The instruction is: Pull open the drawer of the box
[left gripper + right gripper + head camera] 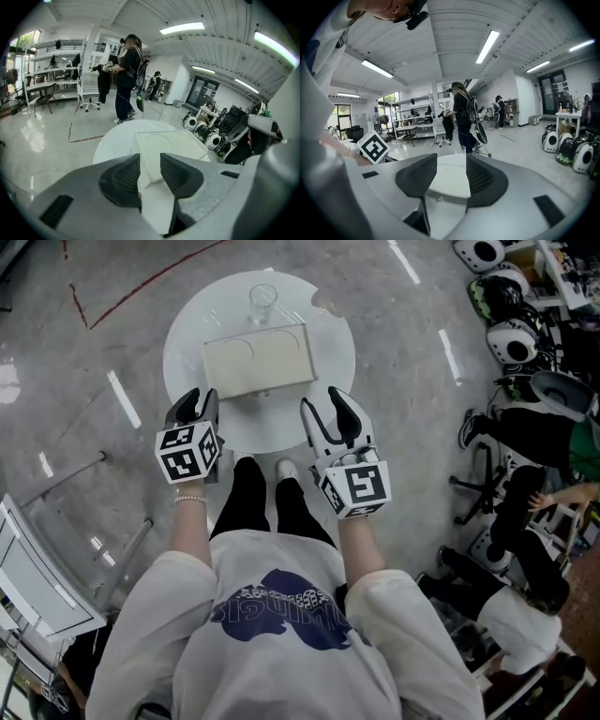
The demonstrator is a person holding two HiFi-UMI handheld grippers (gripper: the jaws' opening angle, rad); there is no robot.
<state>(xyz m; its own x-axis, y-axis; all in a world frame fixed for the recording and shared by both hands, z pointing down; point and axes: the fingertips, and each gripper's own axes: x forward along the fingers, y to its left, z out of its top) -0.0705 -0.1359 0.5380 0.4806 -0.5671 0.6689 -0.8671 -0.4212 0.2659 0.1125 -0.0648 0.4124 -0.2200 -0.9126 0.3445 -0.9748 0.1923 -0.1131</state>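
While both grippers are held over the near rim of the table [187,343], the box [258,360] is found just beyond them, at the table's middle. The left gripper [199,407] is placed near the box's near-left corner and the right gripper [323,411] near its near-right corner; neither is touching it. Both pairs of jaws are spread, with nothing pinched. In each gripper view only the box, farther off, is seen through the gap.

The box is shown as a low, pale rectangle with a flat top. A small knob [440,199] is seen on its near face in the right gripper view, and that face appears flush.

A bare strip of table is left between the box and the near rim. A glass [262,302] is stood just beyond the box, near the far rim. Open floor is seen to the left; chairs and people are kept well apart on the right.
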